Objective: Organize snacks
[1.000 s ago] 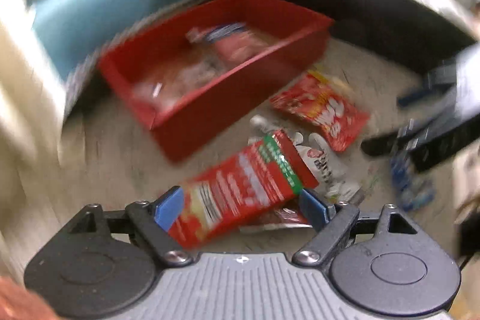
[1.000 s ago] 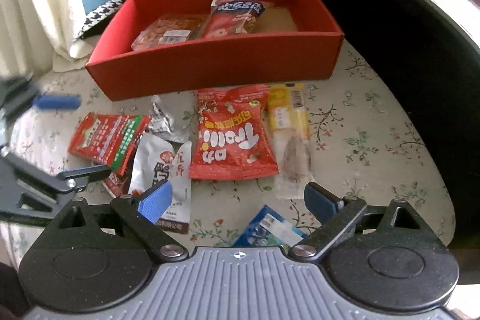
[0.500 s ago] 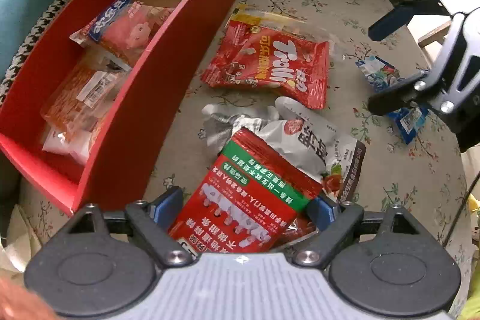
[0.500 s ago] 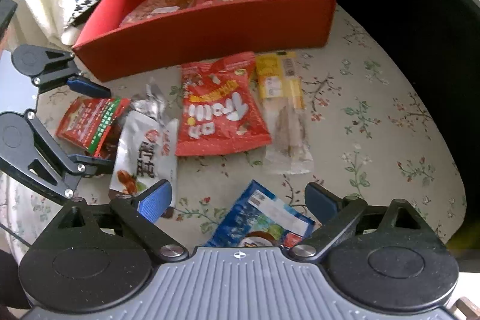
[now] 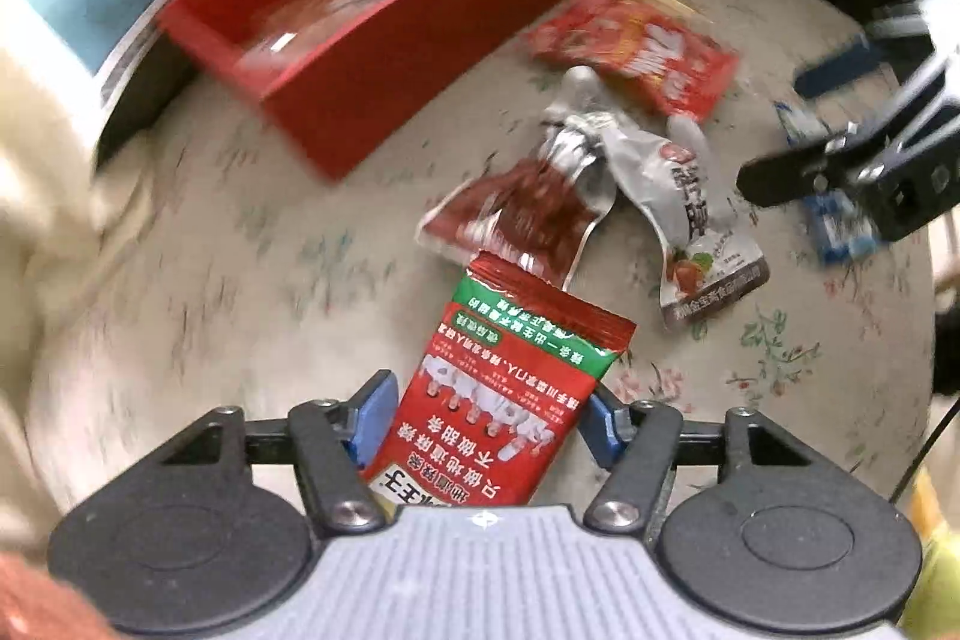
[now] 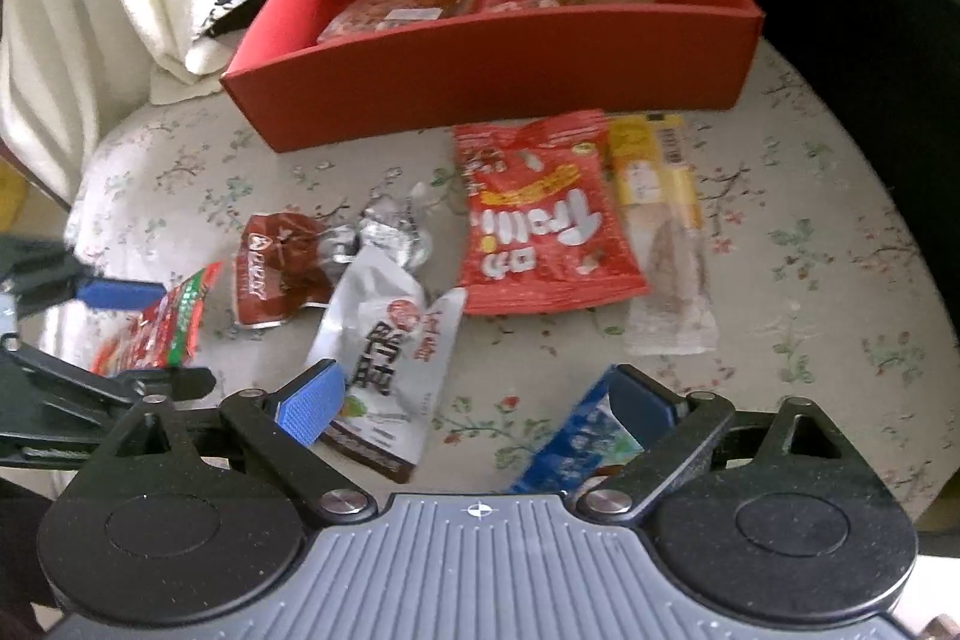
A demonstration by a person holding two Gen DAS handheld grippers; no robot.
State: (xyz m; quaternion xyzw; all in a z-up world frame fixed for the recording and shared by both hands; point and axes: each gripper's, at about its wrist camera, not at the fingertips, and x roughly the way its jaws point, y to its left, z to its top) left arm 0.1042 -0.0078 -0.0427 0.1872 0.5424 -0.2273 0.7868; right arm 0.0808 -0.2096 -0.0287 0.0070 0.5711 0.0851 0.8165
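Left hand-held gripper (image 5: 487, 418), jaws just closing, clenched on a glossy red-green snack packet (image 5: 510, 394), flat foil, lifted off the tabletop (image 5: 210, 292). Right hand-held gripper (image 6: 477, 403) released, hovering over a crinkly blue packet (image 6: 576, 445) w/ a silver pouch (image 6: 384, 334) beside its left finger. Tabletop: floral cloth, rounded edge near right. Mid: crumpled dark-red wrapper (image 6: 276, 268), flat red gummy bag (image 6: 540, 214), clear yellow-topped stick pack (image 6: 660, 226) touching it on the right. Bare cloth left of the pile. Far: rectangular red cardboard box (image 6: 498, 64), stiff straight walls, two packets inside, right half free.
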